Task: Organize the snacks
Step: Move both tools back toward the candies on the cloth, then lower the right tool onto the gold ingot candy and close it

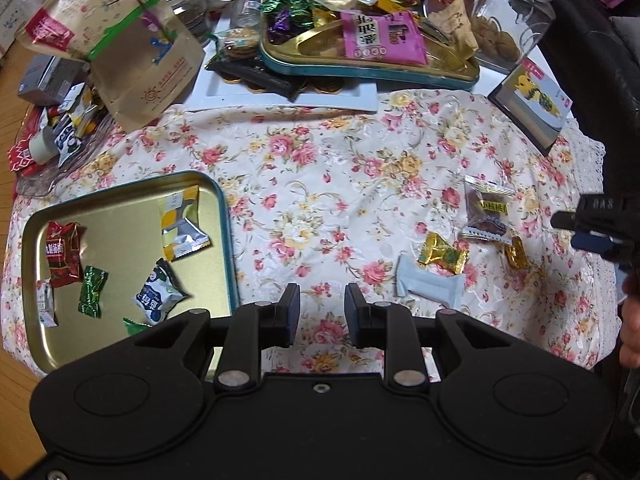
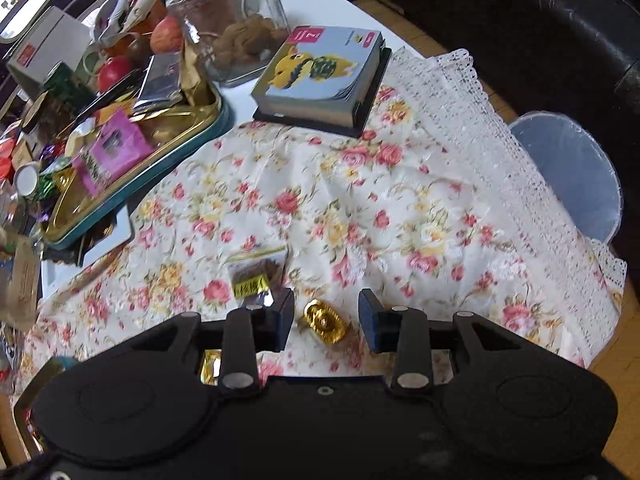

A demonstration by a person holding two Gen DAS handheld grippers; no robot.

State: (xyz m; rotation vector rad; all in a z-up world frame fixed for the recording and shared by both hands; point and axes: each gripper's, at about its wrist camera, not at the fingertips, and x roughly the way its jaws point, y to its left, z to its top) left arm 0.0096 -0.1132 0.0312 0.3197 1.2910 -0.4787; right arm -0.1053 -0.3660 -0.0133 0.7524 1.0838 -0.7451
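Looks like it's roughly halfway. The gold tin tray (image 1: pixel 120 200) near the left gripper (image 1: pixel 322 312) already has a handful of wrapped snacks in it: a red pack (image 1: pixel 62 254), a green candy (image 1: pixel 92 290), a blue-and-white pouch (image 1: pixel 158 298) and a yellow-and-silver one (image 1: pixel 182 224).

What's left is loose on the cloth, well apart from the tray: a brown cake in a clear wrapper (image 1: pixel 486 212), a gold-wrapped candy (image 1: pixel 442 256), a pale blue bar (image 1: pixel 430 286) and a gold ingot candy (image 2: pixel 325 322).

The right gripper (image 2: pixel 326 320) hangs over that ingot with the jaws set on either side of it — not pinching, nothing held. The left's jaws are narrow too, with only cloth between them.

The surface is a floral tablecloth (image 1: pixel 340 168) with a lace edge, a bit rumpled. The back of the table is cluttered — a second tin (image 1: pixel 360 74) piled with sweets, a glass jar (image 2: pixel 228 20), a small book (image 2: pixel 320 76). There's a dark sofa and a bin (image 2: pixel 572 176) beyond the edge.
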